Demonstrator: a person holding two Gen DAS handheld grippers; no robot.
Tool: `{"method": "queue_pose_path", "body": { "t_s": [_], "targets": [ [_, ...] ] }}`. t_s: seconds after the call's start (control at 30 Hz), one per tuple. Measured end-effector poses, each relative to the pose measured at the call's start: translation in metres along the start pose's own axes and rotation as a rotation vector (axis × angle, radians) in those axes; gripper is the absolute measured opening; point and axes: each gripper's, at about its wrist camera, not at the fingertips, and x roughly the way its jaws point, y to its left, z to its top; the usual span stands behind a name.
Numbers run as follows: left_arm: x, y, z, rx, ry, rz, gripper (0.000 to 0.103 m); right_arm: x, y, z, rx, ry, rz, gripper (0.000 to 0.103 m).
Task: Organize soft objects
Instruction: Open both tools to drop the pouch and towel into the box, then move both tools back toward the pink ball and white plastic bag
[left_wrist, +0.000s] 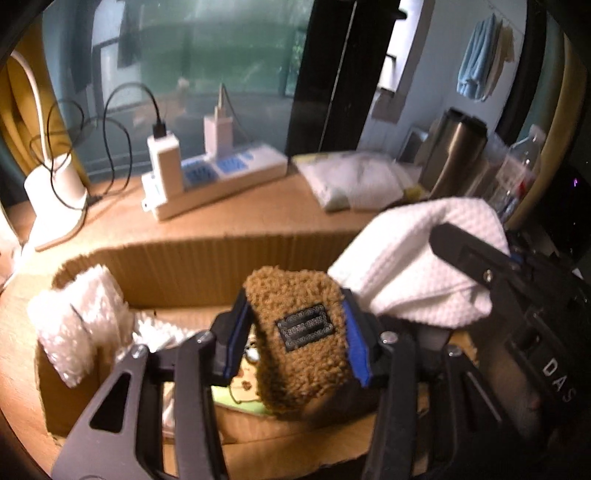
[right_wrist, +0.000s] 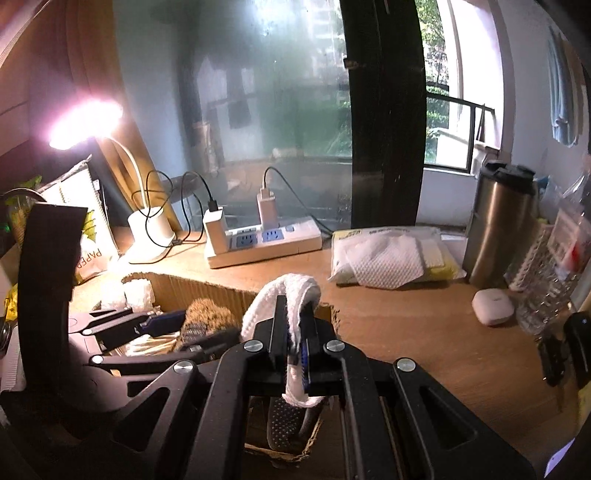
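Note:
My left gripper (left_wrist: 295, 332) is shut on a brown fuzzy pouch (left_wrist: 299, 343) with a black patch, and holds it over the open cardboard box (left_wrist: 184, 266). The pouch also shows in the right wrist view (right_wrist: 207, 321). My right gripper (right_wrist: 293, 350) is shut on a white waffle-weave cloth (right_wrist: 288, 295) above the box's right end. That cloth appears in the left wrist view (left_wrist: 413, 269), pinched by the right gripper's fingers (left_wrist: 476, 262). A white fluffy item (left_wrist: 77, 325) rests on the box's left wall. A green printed item (left_wrist: 240, 391) lies in the box.
On the wooden desk (right_wrist: 424, 332) behind the box are a power strip (right_wrist: 266, 240) with chargers, a lit desk lamp (right_wrist: 147, 232), a tissue pack (right_wrist: 391, 258), a steel tumbler (right_wrist: 498, 221), a white puck-shaped case (right_wrist: 493, 306) and a plastic bottle (right_wrist: 550, 288).

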Motion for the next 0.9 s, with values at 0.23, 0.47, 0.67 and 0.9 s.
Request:
{"method": "queue_pose_path", "body": {
  "t_s": [0.23, 0.47, 0.67, 0.9],
  "targets": [
    [-0.01, 0.011, -0.002, -0.053, 0.001, -0.032, 0.068, 0.017, 0.001, -0.007, -0.004, 0.046, 0.009, 0.005],
    [-0.034, 0.025, -0.008, -0.085, -0.042, -0.047, 0.077, 0.023, 0.004, -0.014, -0.011, 0.077, -0.004, 0.008],
    [-0.057, 0.043, -0.019, -0.109, -0.096, -0.064, 0.079, 0.006, 0.014, -0.017, -0.028, 0.052, -0.029, 0.047],
    [-0.083, 0.055, -0.033, -0.112, -0.145, -0.07, 0.081, -0.021, 0.021, -0.018, -0.023, 0.026, -0.066, 0.049]
  ]
}}
